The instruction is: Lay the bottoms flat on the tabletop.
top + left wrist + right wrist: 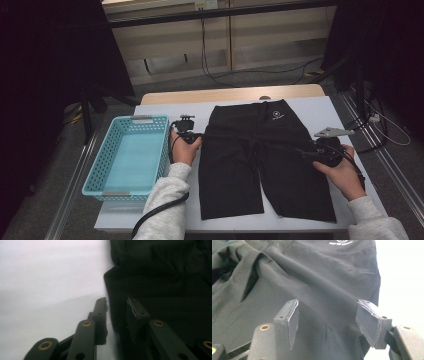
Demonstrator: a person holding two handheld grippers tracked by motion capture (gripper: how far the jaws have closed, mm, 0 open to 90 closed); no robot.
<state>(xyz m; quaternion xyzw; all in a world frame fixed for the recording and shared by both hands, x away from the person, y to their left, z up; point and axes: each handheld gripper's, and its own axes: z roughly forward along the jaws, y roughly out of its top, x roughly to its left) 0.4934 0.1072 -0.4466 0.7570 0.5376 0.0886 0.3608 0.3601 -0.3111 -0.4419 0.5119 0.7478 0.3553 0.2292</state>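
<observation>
A pair of black shorts (pixel 260 155) lies flat on the white table (pixel 325 110), waistband at the far side and legs toward me. My left gripper (pixel 198 135) sits at the shorts' left edge, near the hip. In the left gripper view its jaws (pixel 117 308) stand a little apart, with the edge of the shorts (pixel 162 277) between them and no clear pinch. My right gripper (pixel 306 153) rests over the right leg. In the right gripper view its jaws (pixel 328 315) stand wide open above the dark cloth (pixel 312 277).
A light blue plastic basket (pixel 94 170) stands on the table to the left of the shorts, beside my left hand. The table's right edge runs close behind my right hand. Cables lie on the floor beyond the table.
</observation>
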